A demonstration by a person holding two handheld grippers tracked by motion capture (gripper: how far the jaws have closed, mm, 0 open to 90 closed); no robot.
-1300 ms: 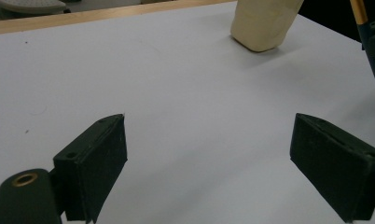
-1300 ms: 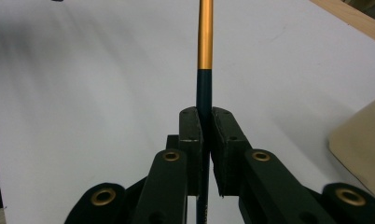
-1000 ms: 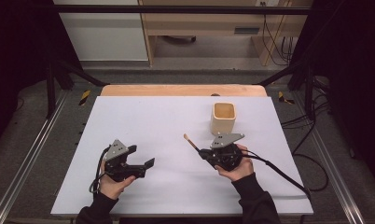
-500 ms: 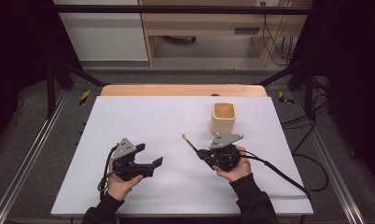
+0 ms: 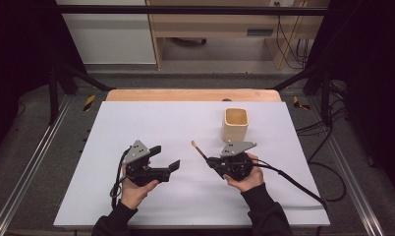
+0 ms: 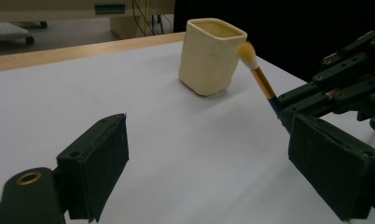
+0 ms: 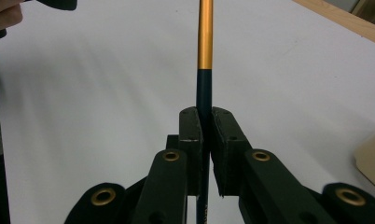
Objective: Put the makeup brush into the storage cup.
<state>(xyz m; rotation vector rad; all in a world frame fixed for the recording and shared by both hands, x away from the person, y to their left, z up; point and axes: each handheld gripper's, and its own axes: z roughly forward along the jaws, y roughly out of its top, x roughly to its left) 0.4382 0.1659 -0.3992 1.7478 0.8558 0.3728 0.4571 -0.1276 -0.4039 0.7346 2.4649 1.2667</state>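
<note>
- White sheeting covers our table [image 5: 136,123], with a strip of bare wood along its far edge.
- We count two grippers, one brush and one cup.
- Our right gripper [image 5: 211,161] has its fingers clenched on the brush [image 5: 199,149], gripping the dark lower handle; the orange shaft and pale bristle tip stick out past them, up off the table.
- Our left gripper [image 5: 165,161] hovers with fingers [image 6: 99,161] released, nothing between them, well apart from the brush.
- One cream cup [image 5: 235,124] stands upright just beyond the right gripper, near the bristle tip.
</note>
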